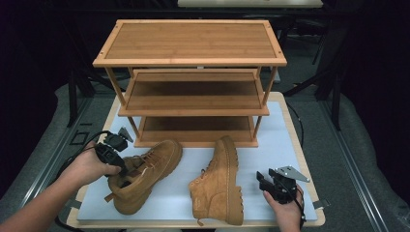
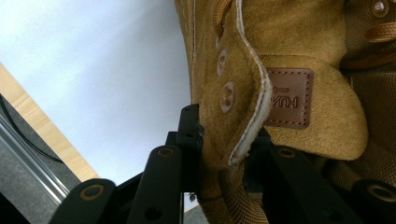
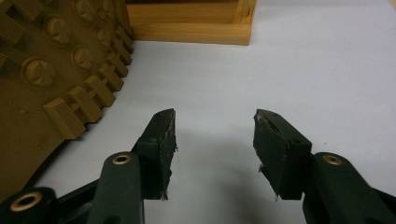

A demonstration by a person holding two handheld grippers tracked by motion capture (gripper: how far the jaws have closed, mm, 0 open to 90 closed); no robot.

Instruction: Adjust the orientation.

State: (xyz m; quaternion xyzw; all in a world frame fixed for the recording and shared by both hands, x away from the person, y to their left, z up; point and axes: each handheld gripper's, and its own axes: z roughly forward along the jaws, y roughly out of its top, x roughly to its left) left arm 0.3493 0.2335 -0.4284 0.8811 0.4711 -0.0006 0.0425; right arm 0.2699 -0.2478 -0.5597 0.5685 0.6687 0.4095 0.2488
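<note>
Pale tabletop (image 1: 270, 140), lower left of frame: left boot (image 1: 145, 174), soft suede, fairly heavy, collar pinched by left gripper (image 1: 116, 153); right gripper (image 1: 270, 186) released, empty, lower right.

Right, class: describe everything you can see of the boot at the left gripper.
The left boot is tan suede with matching laces, metal eyelets and a brown leather tag on its tongue. It lies tipped on its side on the pale mat, toe towards the wooden rack. The left gripper has its fingers either side of the collar's edge.
</note>
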